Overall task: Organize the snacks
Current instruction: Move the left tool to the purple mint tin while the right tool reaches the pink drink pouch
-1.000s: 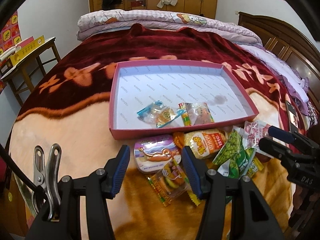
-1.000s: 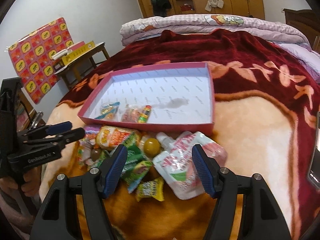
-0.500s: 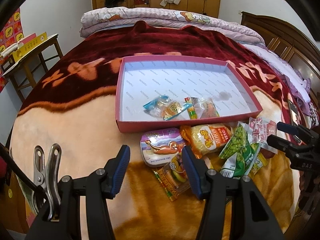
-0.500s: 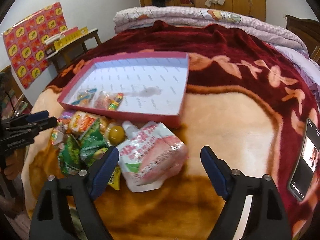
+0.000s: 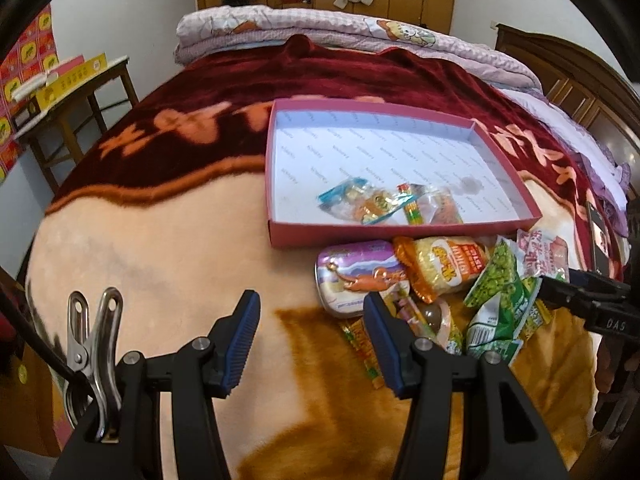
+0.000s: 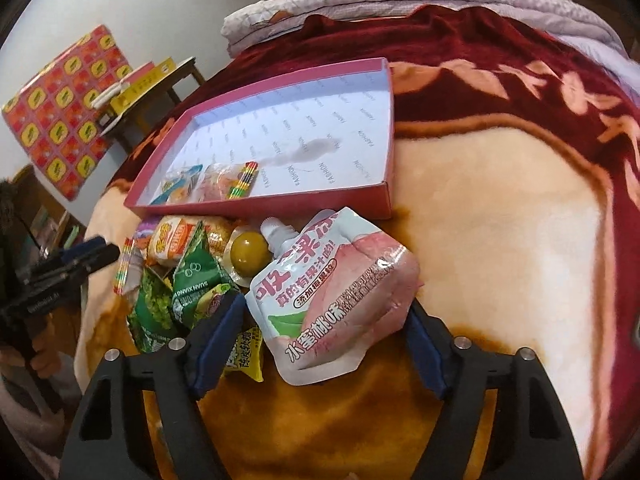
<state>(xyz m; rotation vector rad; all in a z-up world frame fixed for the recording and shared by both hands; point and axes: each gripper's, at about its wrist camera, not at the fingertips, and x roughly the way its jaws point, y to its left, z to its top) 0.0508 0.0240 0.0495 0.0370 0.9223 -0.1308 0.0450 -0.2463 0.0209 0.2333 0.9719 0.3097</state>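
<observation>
A shallow pink cardboard box lid with a white printed lining (image 6: pixel 384 196) lies on a bed covered by a plush maroon, peach and orange blanket (image 6: pixel 500 208). Inside it, near the front wall, sit two small clear candy packets (image 5: pixel 372 204), one edged in blue, one with a rainbow-striped seal; a grey stain marks the lining farther in.

Just outside the lid's front wall is the loose pile of snacks. The largest is a soft white and pink spouted juice pouch with a peach picture and red Chinese lettering (image 6: pixel 336 300), lying flat with its white cap toward the lid. The right tool (image 6: pixel 326 334) straddles the pouch's lower half, a blue ribbed pad at each side edge; its jaws are closing, and whether the pads already press the pouch I cannot tell.

Left of the pouch lie a round olive-yellow sealed jelly cup (image 6: pixel 250 254), green crinkled foil bags of peas (image 6: pixel 196 280), an orange noodle-snack packet (image 5: pixel 444 268) and a small yellow sachet (image 6: pixel 244 354). An oval purple tin with a lizard picture (image 5: pixel 360 280) rests touching the lid's front wall.

The left tool (image 5: pixel 312 340) hovers over bare blanket beside the tin, its jaws spread with nothing between them. A silver metal spring clip (image 5: pixel 94 344) is fixed at its left side.
</observation>
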